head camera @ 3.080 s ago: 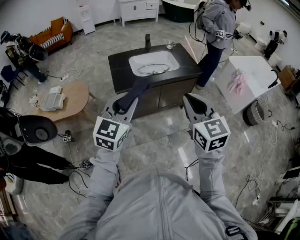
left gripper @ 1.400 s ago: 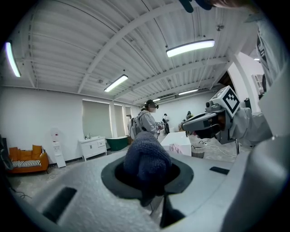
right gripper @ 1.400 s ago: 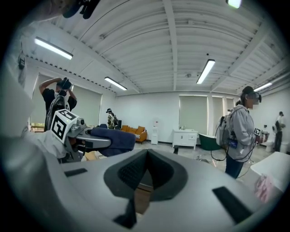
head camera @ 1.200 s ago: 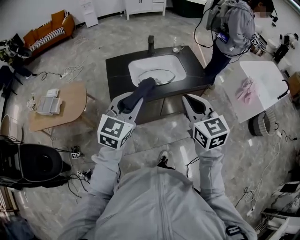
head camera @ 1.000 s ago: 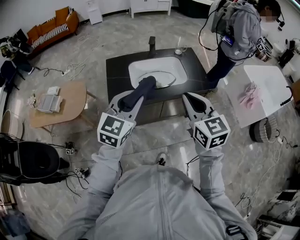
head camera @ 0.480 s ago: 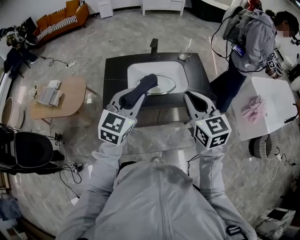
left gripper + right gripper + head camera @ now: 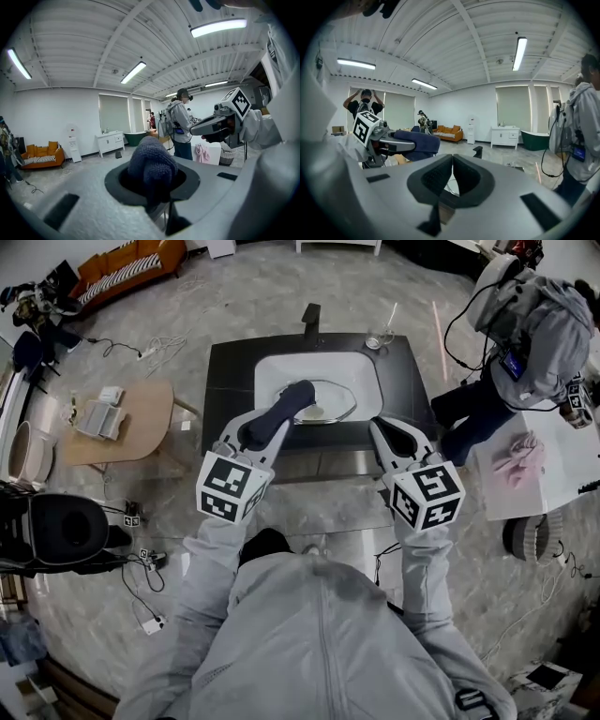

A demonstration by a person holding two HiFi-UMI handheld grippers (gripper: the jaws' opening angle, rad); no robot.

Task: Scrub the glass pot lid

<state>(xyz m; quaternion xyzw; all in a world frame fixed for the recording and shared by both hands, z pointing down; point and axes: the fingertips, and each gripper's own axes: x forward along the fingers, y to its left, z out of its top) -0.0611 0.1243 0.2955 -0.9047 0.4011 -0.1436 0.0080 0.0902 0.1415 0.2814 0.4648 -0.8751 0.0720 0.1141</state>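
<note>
Two jaws of the left gripper (image 7: 269,427) are clamped on a soft dark blue knitted cloth (image 7: 286,404), while the right gripper (image 7: 389,434) has its jaws pressed together on nothing. At twelve o'clock the round glass pot lid (image 7: 333,401) lies in the white basin (image 7: 272,371) sunk in the black worktop (image 7: 225,381), with nothing else discernible in the basin, and a small clear glass (image 7: 378,340) stands at one o'clock. By my judgement the lid is stiff, breakable and slick when wet, so it is best steadied at its rim.
</note>
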